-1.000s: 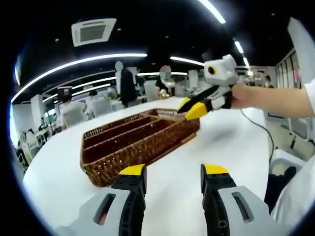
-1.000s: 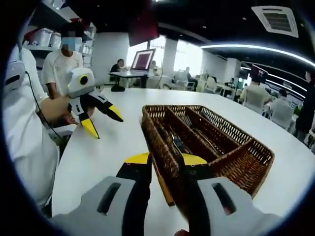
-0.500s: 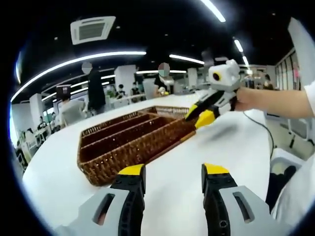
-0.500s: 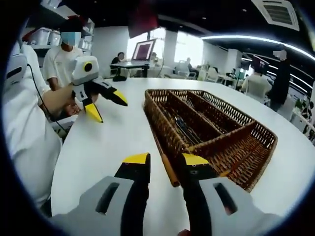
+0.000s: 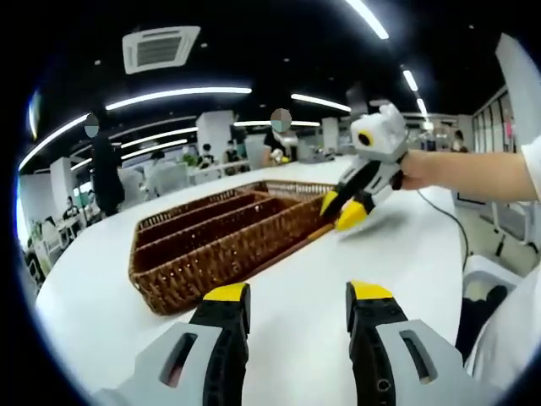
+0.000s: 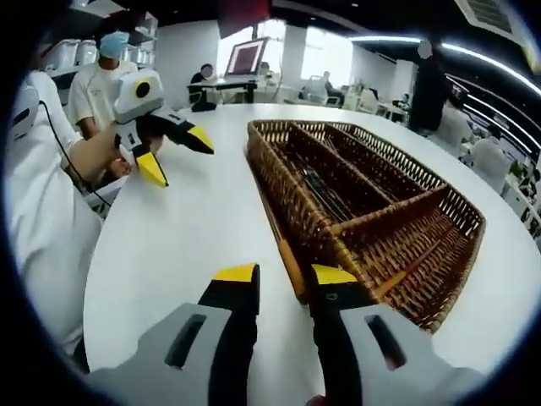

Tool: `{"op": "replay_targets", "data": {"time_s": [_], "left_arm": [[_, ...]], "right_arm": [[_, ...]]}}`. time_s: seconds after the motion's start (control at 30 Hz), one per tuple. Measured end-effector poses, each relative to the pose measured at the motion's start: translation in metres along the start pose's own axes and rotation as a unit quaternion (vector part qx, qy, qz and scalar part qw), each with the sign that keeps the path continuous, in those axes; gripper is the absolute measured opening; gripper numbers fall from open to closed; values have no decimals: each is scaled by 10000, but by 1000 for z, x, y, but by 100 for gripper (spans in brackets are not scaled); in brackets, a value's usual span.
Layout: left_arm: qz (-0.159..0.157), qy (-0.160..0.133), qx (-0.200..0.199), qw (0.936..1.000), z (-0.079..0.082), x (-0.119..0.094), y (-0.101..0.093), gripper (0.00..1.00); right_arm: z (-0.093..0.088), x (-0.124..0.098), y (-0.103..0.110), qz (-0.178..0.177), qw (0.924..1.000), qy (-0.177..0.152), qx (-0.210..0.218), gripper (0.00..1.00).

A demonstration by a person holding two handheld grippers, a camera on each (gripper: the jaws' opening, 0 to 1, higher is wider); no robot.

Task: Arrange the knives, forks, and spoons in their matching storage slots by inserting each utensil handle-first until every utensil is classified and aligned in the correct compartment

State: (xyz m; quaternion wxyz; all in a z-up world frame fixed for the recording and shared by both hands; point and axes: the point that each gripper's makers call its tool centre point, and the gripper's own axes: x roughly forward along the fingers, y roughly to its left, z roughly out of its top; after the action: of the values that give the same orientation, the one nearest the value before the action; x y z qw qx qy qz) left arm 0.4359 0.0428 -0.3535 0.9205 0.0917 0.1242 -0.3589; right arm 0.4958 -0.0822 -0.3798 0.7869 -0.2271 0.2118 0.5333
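Observation:
A brown wicker cutlery basket (image 5: 221,239) (image 6: 279,190) stands on the white table, with long slots and one cross slot. Dark utensils (image 6: 319,193) lie in a long slot. A wooden-handled one (image 6: 416,264) lies in the cross slot. Another wooden handle (image 6: 292,269) (image 5: 319,233) lies on the table along the basket's near wall. My right gripper (image 6: 286,275) (image 5: 340,211) hovers low over that handle, jaws partly apart and straddling it without a clear grip. My left gripper (image 5: 298,293) (image 6: 175,152) is open and holds nothing, away from the basket.
The table (image 5: 397,254) (image 6: 203,228) is broad and white. A cable (image 5: 448,222) trails across it by the person's arm (image 5: 473,173). People, chairs and desks stand in the office beyond the far edge.
My right gripper has come down from above the basket's end to just over the wooden handle. The left gripper has held its place, still open. Background people have walked leftward.

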Motion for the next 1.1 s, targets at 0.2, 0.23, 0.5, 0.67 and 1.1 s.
{"op": "replay_targets", "data": {"time_s": [0.2, 0.23, 0.5, 0.67, 1.1], "left_arm": [[-28, -8, -18, 10000, -2, 0, -2, 45], [-29, -7, -18, 10000, -2, 0, -2, 45], [-36, -30, -31, 10000, -1, -1, -3, 45], [-18, -50, -36, 10000, 0, -2, -3, 45], [8, -81, -59, 9999, 0, -5, -3, 44]], "right_arm": [[-5, 2, 0, -129, 9996, 220, 90, 23], [-5, 2, 0, -135, 9996, 229, 99, 23], [-10, 3, 0, -205, 9983, 480, 263, 21], [-9, 4, 7, -21, 9974, 649, 309, 16], [4, 15, 20, 407, 9937, 1047, 39, 16]]}}
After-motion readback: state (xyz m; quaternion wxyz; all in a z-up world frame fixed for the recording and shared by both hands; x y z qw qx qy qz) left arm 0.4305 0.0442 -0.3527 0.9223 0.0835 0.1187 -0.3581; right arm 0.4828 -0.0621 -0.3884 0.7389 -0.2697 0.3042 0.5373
